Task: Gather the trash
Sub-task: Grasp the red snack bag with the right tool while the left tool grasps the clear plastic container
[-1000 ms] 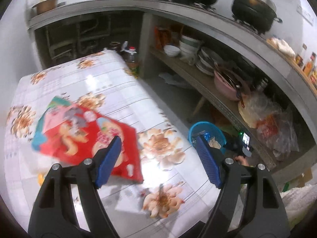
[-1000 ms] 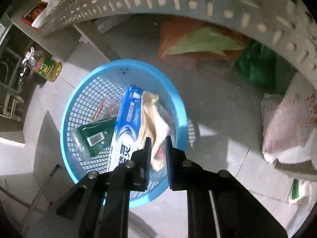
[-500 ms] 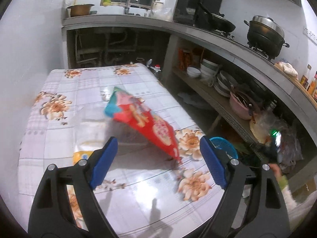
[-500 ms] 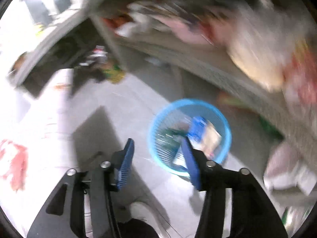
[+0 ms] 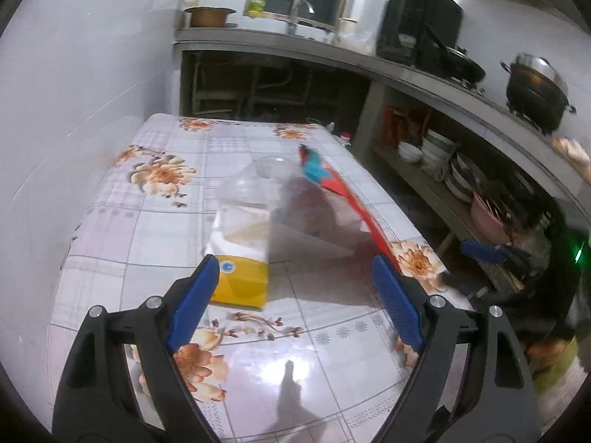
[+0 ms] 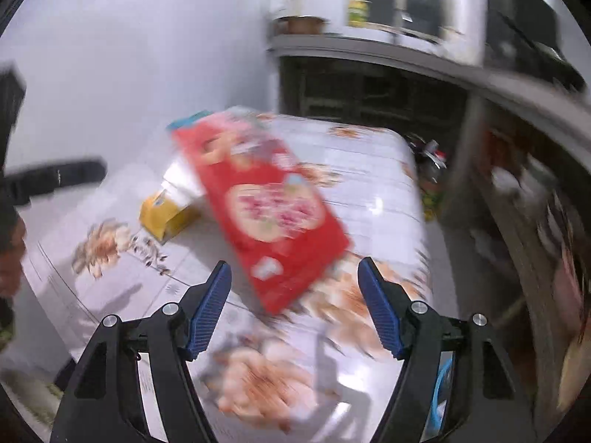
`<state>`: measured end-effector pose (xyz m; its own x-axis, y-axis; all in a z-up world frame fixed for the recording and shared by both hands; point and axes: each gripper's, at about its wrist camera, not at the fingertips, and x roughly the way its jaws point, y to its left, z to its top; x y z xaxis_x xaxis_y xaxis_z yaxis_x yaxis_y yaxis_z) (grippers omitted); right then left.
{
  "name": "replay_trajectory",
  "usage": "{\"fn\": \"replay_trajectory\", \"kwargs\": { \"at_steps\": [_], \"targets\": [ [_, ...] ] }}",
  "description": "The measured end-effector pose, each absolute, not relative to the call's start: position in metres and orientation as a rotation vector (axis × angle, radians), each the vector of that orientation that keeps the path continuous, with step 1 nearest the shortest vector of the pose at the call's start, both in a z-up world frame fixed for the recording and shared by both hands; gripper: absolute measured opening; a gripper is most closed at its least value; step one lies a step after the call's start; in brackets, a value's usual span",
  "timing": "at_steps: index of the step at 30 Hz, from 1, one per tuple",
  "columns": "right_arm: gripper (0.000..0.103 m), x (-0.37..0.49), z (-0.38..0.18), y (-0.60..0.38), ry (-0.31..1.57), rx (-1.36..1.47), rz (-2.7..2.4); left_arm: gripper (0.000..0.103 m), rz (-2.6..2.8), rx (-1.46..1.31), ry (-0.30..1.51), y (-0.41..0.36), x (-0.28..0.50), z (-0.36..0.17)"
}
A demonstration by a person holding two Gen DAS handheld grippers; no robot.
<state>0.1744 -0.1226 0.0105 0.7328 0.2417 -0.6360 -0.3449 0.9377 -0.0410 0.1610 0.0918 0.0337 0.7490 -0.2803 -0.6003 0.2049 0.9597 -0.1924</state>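
A red snack bag (image 6: 266, 206) is seen lying on the floral-clothed table (image 5: 155, 229), its long axis running from the near right edge toward the far wall, the blue-tipped end pointing away. It leans over a clear plastic bag with a yellow base (image 5: 243, 243), which is touched along its side. The left gripper (image 5: 291, 302) is held above the table with jaws released and nothing between them. The jaws of the right gripper (image 6: 293, 308) are opening, empty, just short of the red bag's near end.
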Motion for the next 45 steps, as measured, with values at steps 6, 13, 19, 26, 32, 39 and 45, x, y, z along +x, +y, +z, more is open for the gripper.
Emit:
{"fn": "replay_trajectory", "kwargs": {
  "at_steps": [6,13,19,26,32,39,45],
  "targets": [
    [0.061,0.198,-0.008,-0.074,0.686,-0.366,0.260,0.077,-0.258,-0.196,0.668,0.109,0.169,0.033],
    [0.020,0.213,-0.021,-0.062,0.725,-0.392,0.180,0.061,-0.213,-0.299,0.610,0.130,0.207,0.048],
    [0.012,0.210,-0.009,-0.099,0.727,-0.160,0.121,0.049,-0.207,-0.355,0.667,0.137,0.277,0.048],
    [0.011,0.196,0.003,-0.152,0.727,0.080,0.123,0.030,-0.261,-0.260,0.811,0.111,0.287,0.014],
    [0.011,0.191,0.003,-0.180,0.754,0.216,0.190,0.030,-0.420,-0.270,0.902,0.093,0.238,-0.002],
    [0.011,0.188,-0.003,-0.184,0.769,0.318,0.243,0.030,-0.603,-0.208,1.007,0.048,0.192,-0.020],
    [0.011,0.181,-0.003,-0.186,0.772,0.357,0.255,0.038,-0.592,-0.165,0.936,0.039,0.174,-0.013]
  ]
}}
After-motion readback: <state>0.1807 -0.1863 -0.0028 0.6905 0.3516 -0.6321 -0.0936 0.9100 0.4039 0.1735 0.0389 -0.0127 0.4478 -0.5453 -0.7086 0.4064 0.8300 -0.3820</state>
